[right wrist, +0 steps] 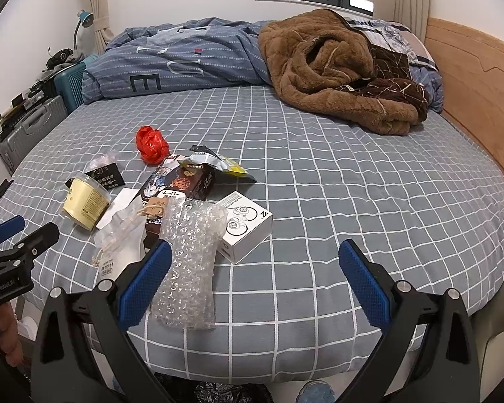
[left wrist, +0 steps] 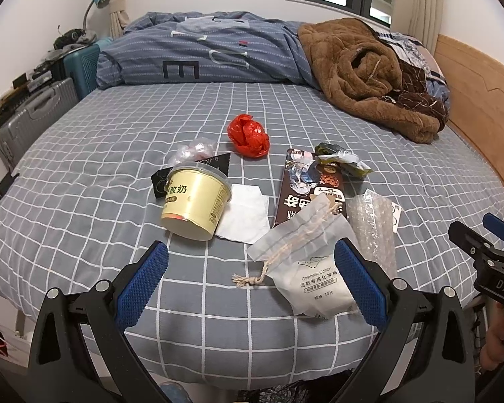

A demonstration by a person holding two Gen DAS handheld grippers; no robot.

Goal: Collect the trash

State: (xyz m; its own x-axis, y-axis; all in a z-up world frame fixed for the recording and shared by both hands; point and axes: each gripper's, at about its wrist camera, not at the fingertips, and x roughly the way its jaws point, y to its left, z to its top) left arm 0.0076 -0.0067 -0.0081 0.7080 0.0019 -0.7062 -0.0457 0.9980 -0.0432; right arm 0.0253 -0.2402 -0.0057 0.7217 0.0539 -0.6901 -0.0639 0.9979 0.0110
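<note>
Right wrist view: both hand-held grippers spread apart at the bed edge beside bubble wrap.

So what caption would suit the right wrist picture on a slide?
Open right gripper poised over a grid-patterned bed strewn with trash: bubble wrap, white box, yogurt cup.

white box partly hidden, perhaps under the bubble wrap.

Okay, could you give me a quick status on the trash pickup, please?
Both grippers, left and right, open, empty. Trash all on bed. Nothing blocking.
</note>
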